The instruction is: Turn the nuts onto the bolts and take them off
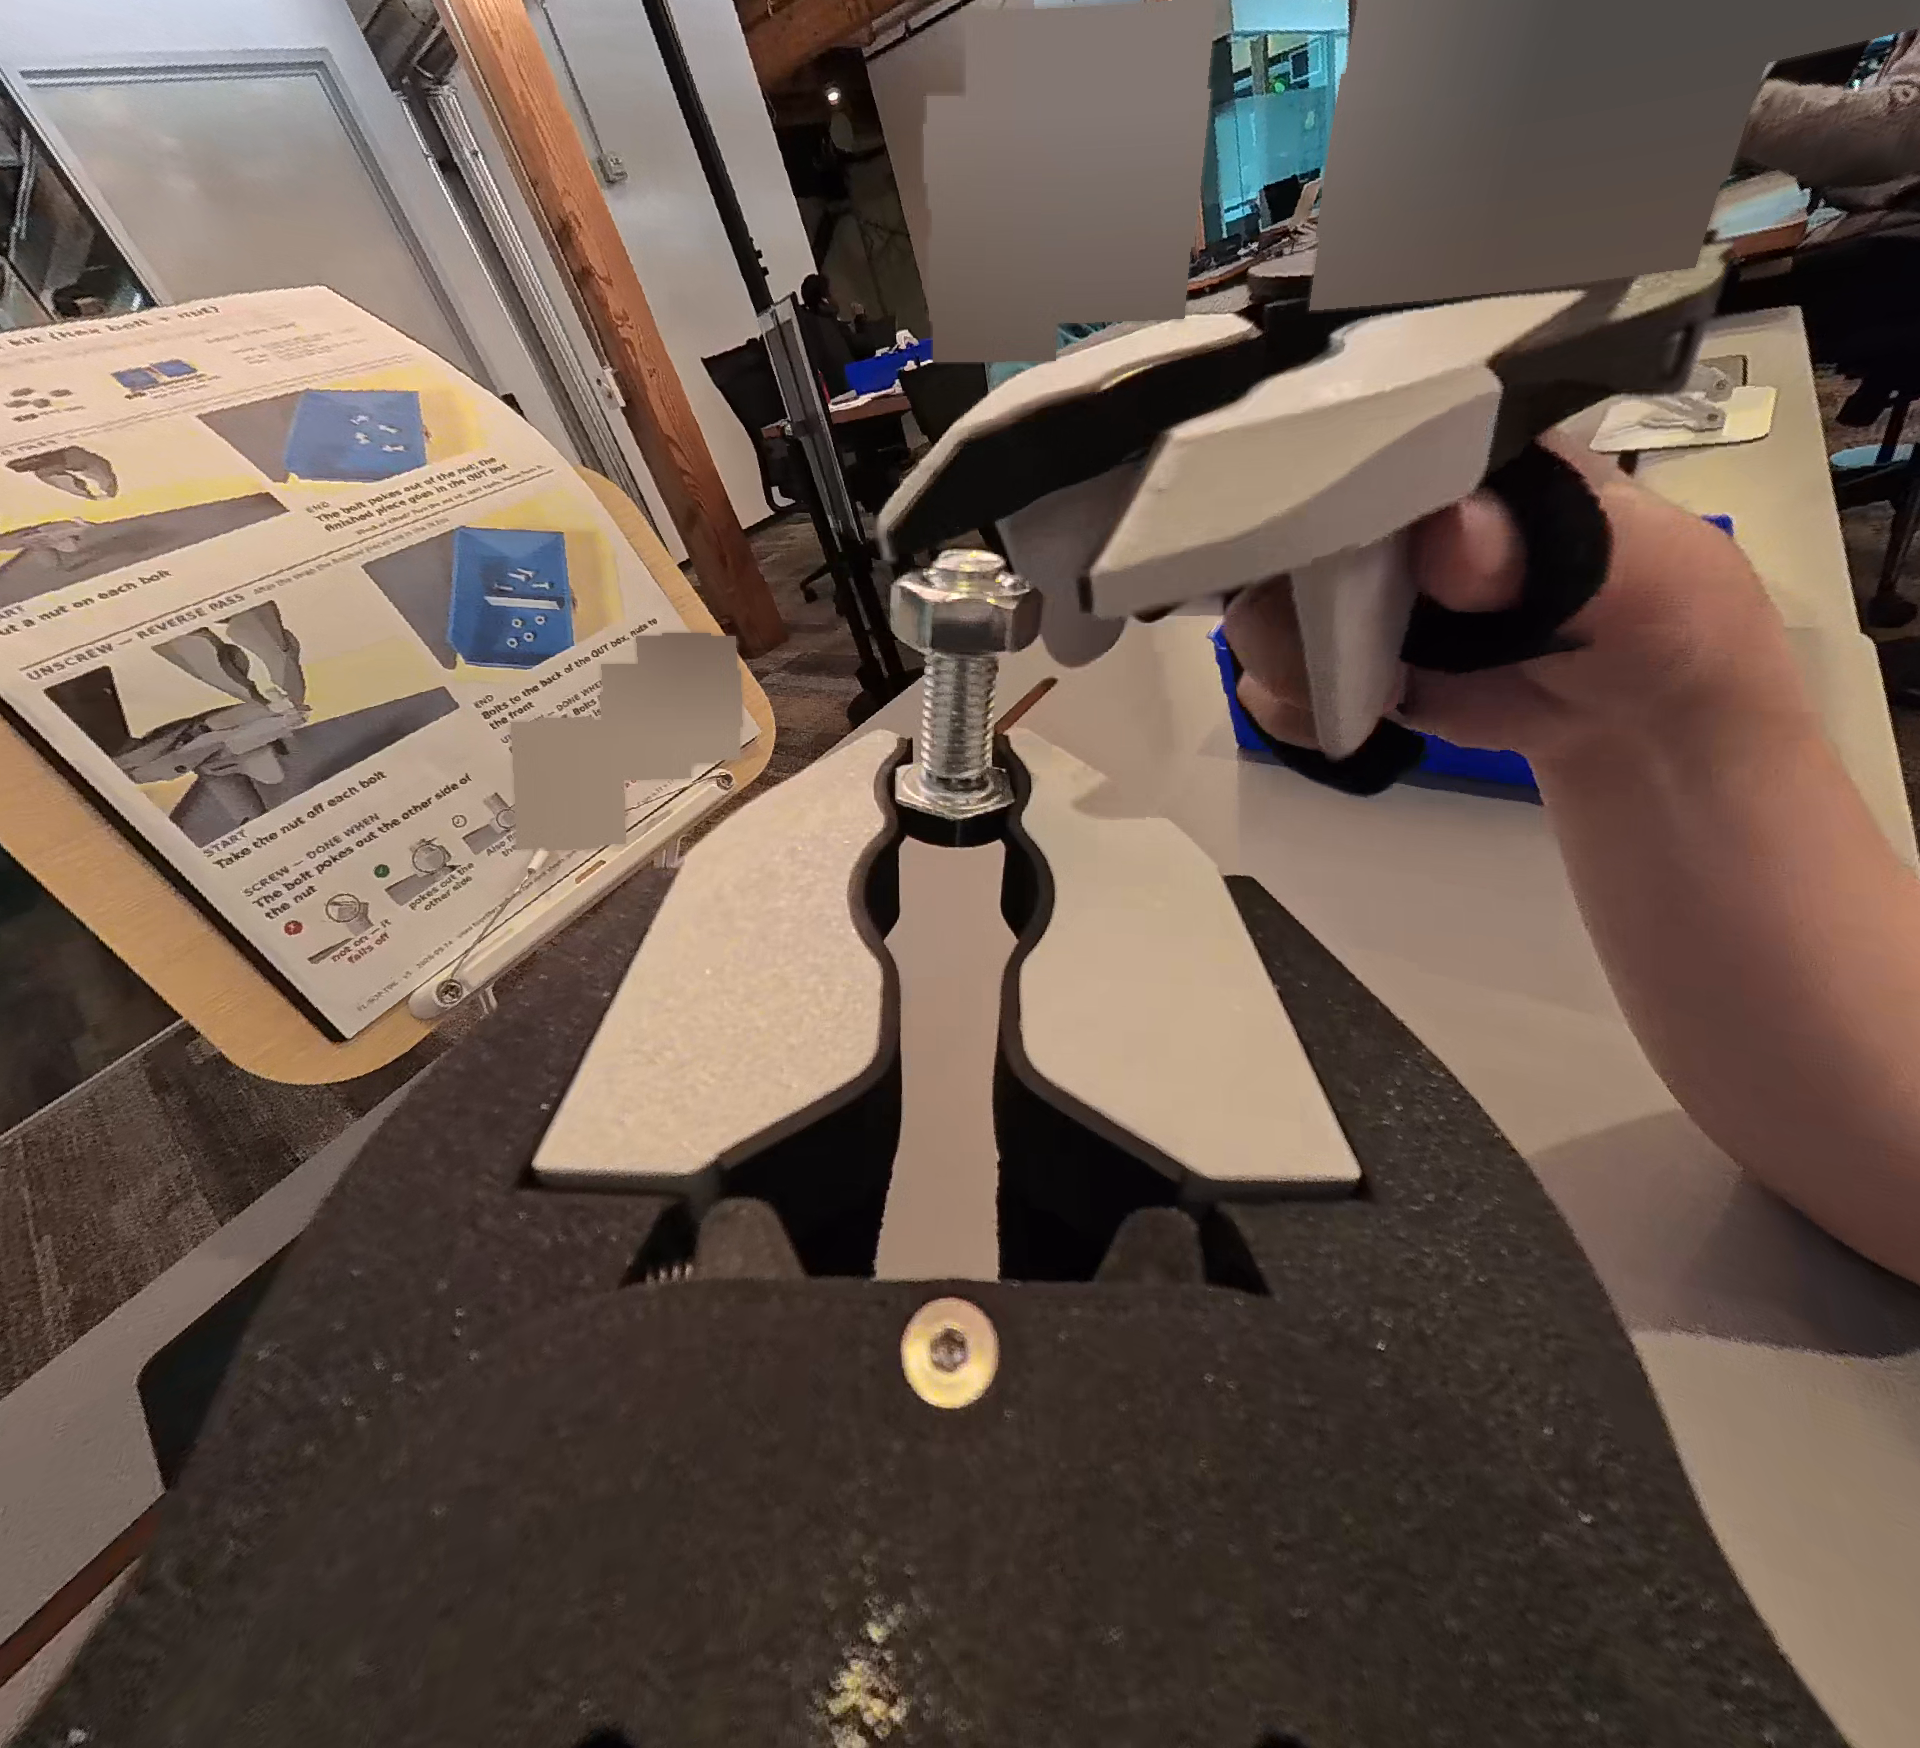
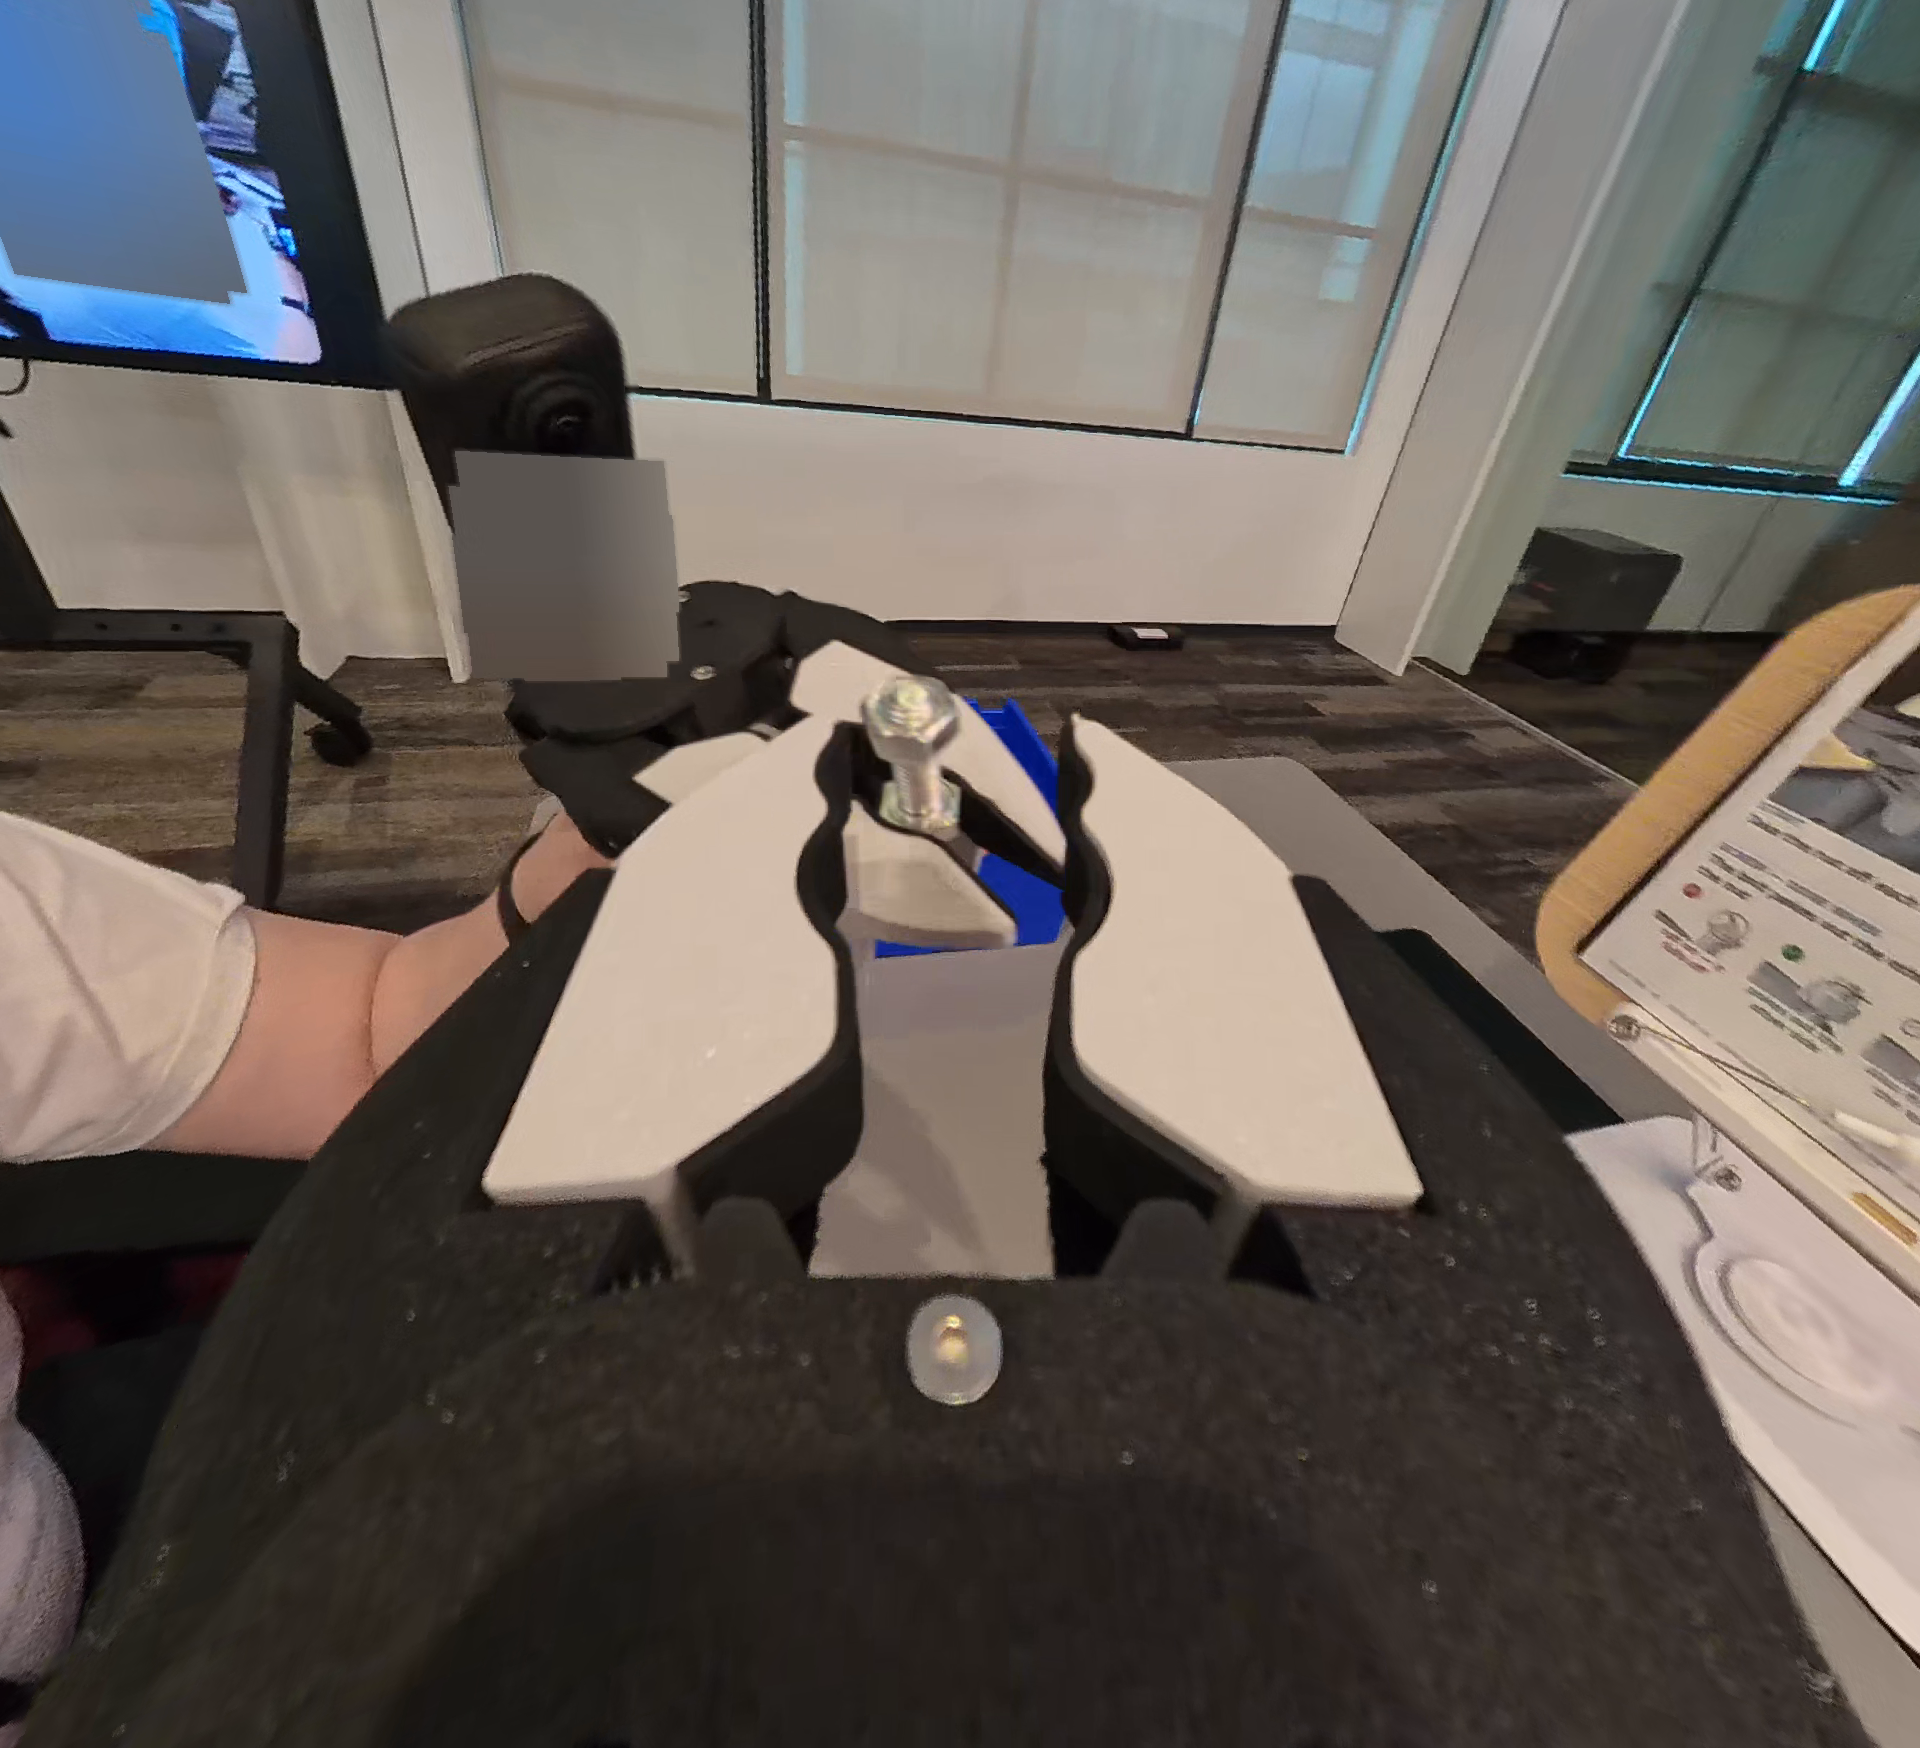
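Nut (image 1: pixel 964 626) sits high on the upright bolt (image 1: pixel 953 716), near the threaded tip, which pokes just above it. Lower down, the bolt's hex head (image 1: pixel 953 789) is clamped between the tips of the left gripper (image 1: pixel 953 799), whose white fingers (image 1: pixel 748 960) are closed narrowly around it. From the right, the right gripper (image 1: pixel 997 576) reaches in with its jaws spread wide, one finger just above and beside the nut; whether it touches is unclear. A hand (image 1: pixel 1579 659) holds that gripper's grip. Behind lie a grey table (image 1: pixel 1455 919), a blue bin (image 1: pixel 1455 753) and an instruction sheet (image 1: pixel 312 638) on a wooden board.
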